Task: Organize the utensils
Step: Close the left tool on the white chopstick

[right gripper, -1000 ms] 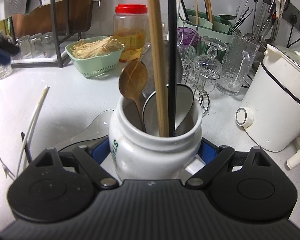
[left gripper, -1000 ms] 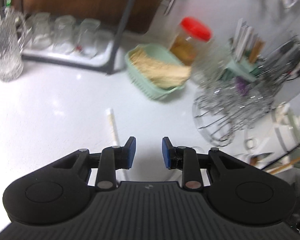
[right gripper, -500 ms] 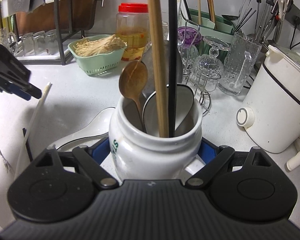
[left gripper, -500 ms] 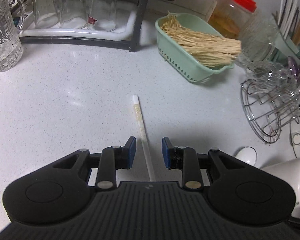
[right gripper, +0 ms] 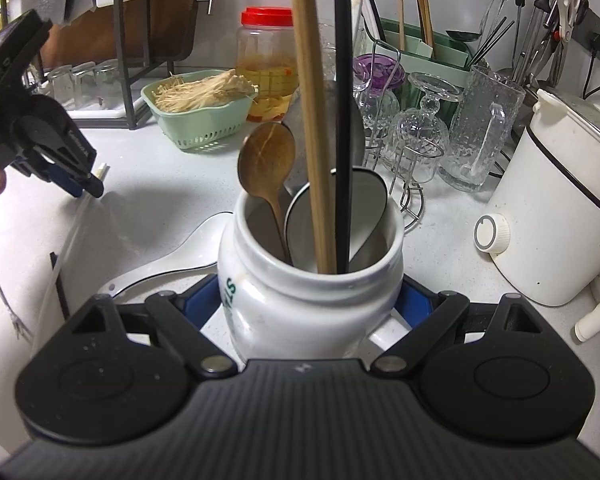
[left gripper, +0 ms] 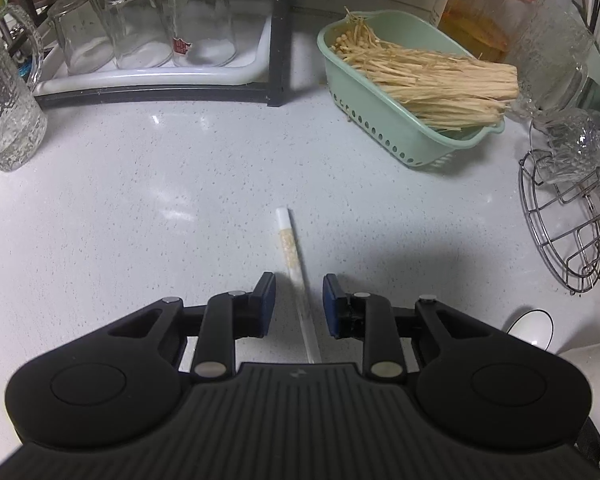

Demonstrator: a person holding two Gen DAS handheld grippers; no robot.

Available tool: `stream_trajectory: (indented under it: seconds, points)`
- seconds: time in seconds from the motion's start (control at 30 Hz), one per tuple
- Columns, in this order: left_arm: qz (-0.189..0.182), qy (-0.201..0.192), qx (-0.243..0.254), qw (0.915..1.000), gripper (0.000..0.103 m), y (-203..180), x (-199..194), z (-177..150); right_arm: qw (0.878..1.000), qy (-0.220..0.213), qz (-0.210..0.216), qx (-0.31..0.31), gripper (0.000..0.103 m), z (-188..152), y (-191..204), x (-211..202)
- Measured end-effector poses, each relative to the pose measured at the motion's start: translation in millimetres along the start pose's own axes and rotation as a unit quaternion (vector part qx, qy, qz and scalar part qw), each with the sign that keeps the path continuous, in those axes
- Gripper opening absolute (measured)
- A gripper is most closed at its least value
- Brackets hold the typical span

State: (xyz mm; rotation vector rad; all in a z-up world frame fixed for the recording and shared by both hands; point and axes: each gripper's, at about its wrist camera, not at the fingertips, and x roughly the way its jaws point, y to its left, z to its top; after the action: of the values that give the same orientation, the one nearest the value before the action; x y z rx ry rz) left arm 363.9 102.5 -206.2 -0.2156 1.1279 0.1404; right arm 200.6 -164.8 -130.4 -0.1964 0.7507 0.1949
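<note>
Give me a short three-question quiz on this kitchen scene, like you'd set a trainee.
1. True or false: the left gripper has already clamped the white chopstick.
2. What does the right gripper hold?
A. the green basket
B. the white jar
C. the glass mug
3. Fill in: inside the jar, next to the two long sticks, stands a wooden ____.

Key:
1. False. The chopstick lies on the counter between open jaws; neither pad touches it.
2. B. Its blue pads press the jar's two sides.
3. Spoon.
</note>
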Motion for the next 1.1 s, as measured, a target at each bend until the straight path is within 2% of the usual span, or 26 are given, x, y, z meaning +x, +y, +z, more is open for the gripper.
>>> stream_trajectory:
  seconds: [0.23,0.4,0.53,0.9,1.1]
  points:
    - [0.002,0.028,0.016,0.9995,0.03,-8,6,16,1.0,0.007,0.006,-0.005,0.093,2,-2,1]
    - [0.01,0.019,0.045,0.9987,0.029,-17,9,22,1.0,0.013,0.005,-0.006,0.093,3,-1,1]
    - [0.01,0.016,0.065,0.9977,0.012,-22,11,30,1.0,0.023,0.003,-0.007,0.093,6,0,2]
    - [-0.012,0.008,0.074,0.9972,0.007,-24,13,38,0.999,0.034,-0.006,0.006,0.093,9,2,3]
    - [-0.029,-0.019,0.074,0.9967,0.007,-27,-13,39,0.999,0.029,-0.013,0.014,0.093,7,4,2]
